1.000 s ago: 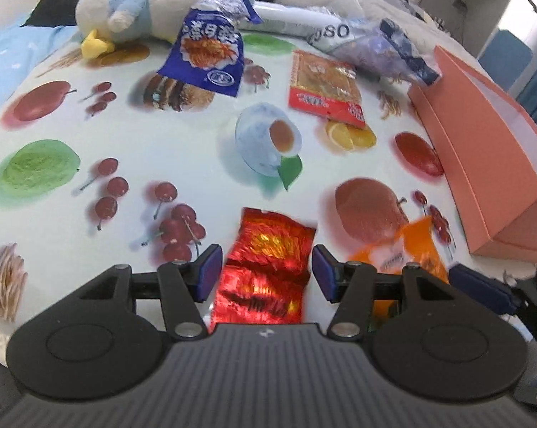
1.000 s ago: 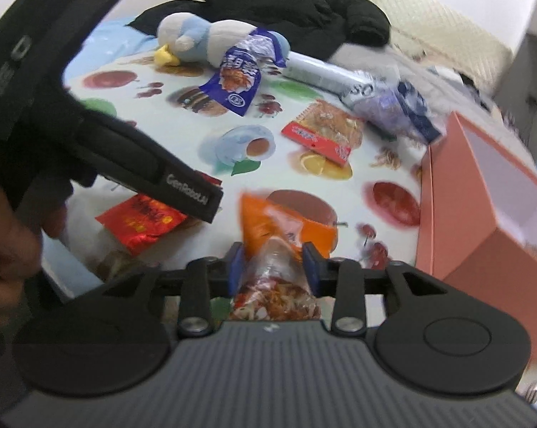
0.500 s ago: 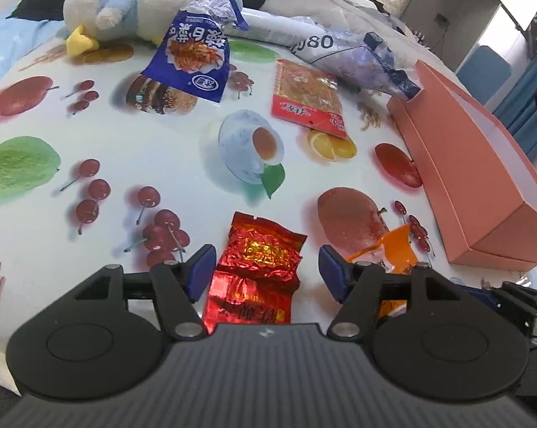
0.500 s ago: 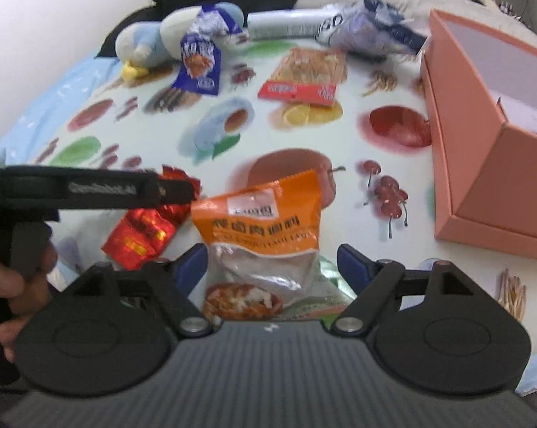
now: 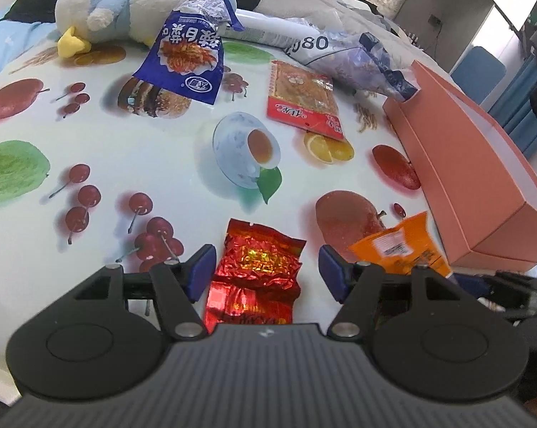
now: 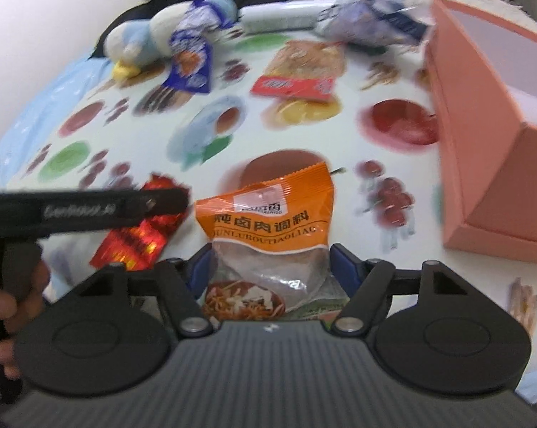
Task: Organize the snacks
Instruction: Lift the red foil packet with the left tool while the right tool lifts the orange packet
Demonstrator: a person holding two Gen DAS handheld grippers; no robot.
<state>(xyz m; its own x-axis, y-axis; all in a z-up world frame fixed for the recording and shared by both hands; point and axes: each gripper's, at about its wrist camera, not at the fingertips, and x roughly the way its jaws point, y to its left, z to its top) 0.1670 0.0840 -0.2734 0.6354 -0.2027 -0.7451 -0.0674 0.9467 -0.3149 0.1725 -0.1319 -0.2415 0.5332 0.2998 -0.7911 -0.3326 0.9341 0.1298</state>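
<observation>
Released orange packet lies flat | right claw now spread; left claw gaping over red packet

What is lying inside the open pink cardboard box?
In the pink cardboard box, only a pale inner wall and a whitish patch show; no snack is visible, and its near wall hides the floor.

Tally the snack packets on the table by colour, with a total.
Red: 2, the foil packet and the flat packet
Orange: 1, the orange packet
Blue: 1, the blue packet
Purple-blue: 1, the crumpled bag
Total: 5
</observation>
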